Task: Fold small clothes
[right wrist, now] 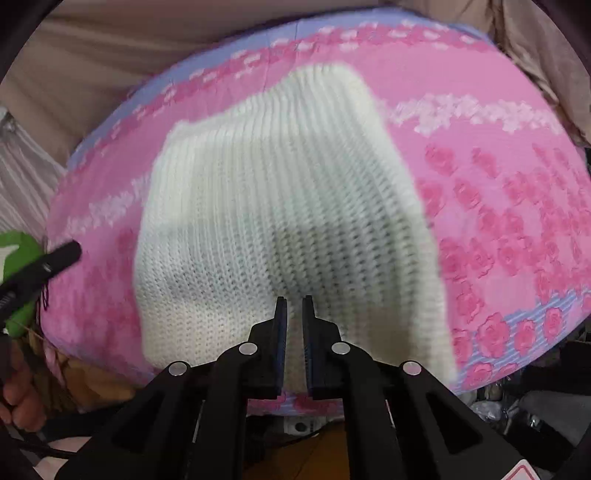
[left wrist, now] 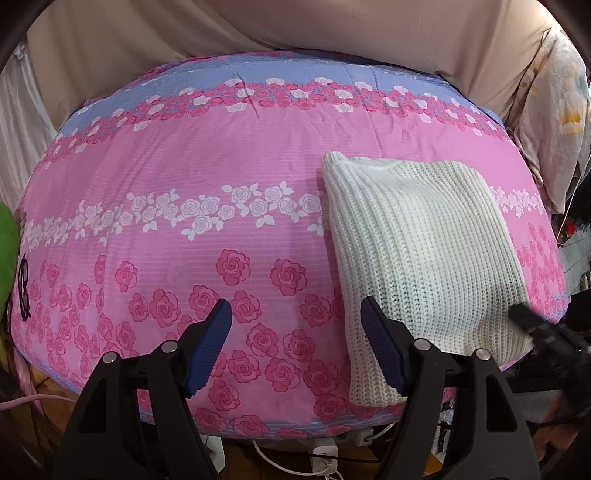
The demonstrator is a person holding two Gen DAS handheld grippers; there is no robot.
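A white knitted garment (left wrist: 417,251) lies folded into a rectangle on the right part of a pink rose-patterned quilt (left wrist: 207,177). My left gripper (left wrist: 295,310) is open and empty, hovering over the quilt's near edge just left of the garment. In the right wrist view the garment (right wrist: 280,199) fills the middle. My right gripper (right wrist: 294,301) is over the garment's near edge, jaws nearly closed with a narrow gap, nothing between them. The right gripper's tip shows blurred in the left wrist view (left wrist: 532,321). The left gripper shows at the left of the right wrist view (right wrist: 55,258).
Beige cloth (left wrist: 332,33) hangs behind the quilt. A floral pillow or bedding (left wrist: 554,122) stands at the right. A green object (left wrist: 7,251) sits at the left edge. Cables and a power strip (left wrist: 325,454) lie on the floor below the quilt's front edge.
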